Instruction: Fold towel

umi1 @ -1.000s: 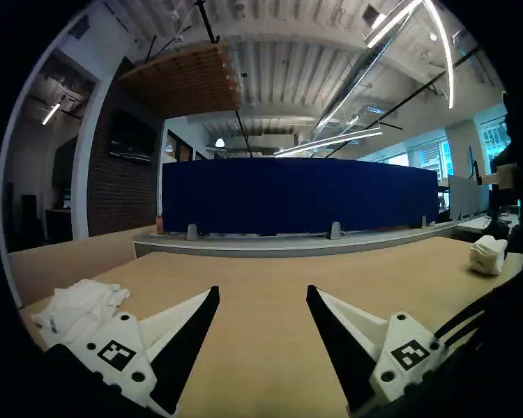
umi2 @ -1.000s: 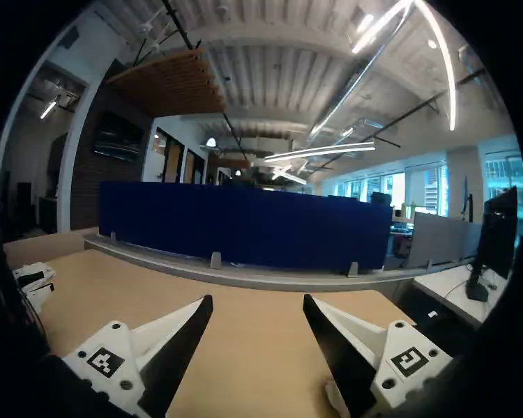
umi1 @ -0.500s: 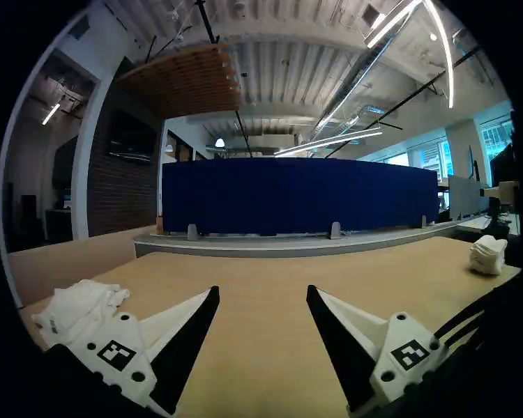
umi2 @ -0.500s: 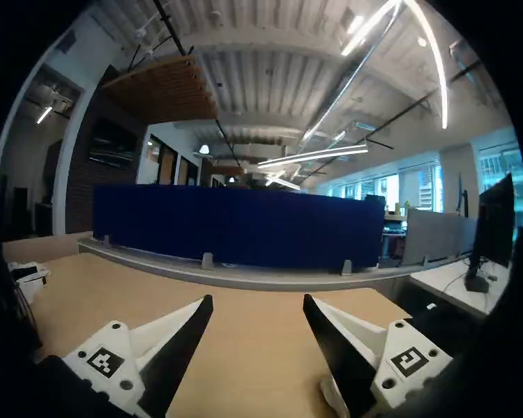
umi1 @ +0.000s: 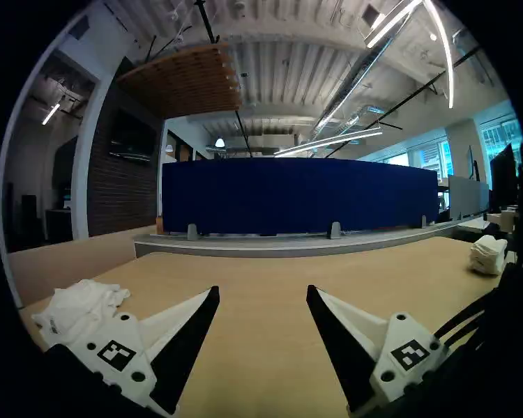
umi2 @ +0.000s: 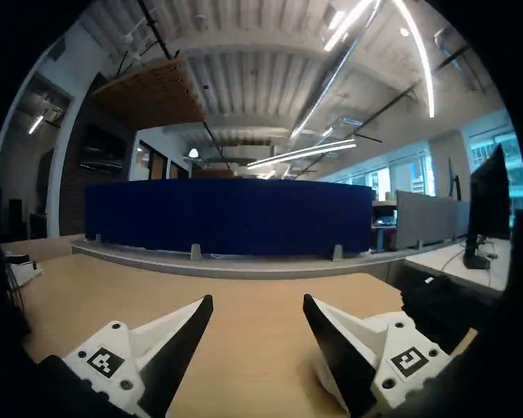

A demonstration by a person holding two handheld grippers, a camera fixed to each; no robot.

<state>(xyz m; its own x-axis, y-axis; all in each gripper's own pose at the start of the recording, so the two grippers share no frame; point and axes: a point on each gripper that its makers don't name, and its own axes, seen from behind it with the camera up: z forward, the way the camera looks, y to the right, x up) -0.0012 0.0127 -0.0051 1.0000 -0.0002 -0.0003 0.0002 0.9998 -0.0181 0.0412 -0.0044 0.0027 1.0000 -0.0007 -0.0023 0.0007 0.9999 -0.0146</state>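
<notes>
We are logging, in the left gripper view, a crumpled white towel [umi1: 80,306] lying far left on the wooden surface [umi1: 261,268], just beside the left gripper [umi1: 261,288], whose jaws are gaping, released. A second white bundle [umi1: 488,254] is resting far right. In the right gripper view, the right gripper [umi2: 256,298] is hovering with its jaws released, grasping nothing.

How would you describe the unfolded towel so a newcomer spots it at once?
Find the long wooden table before the blue partition. In the left gripper view, the towel lies at its near left corner, beside the left gripper. Unlike the compact white bundle at the far right edge, it is loose and rumpled.
</notes>
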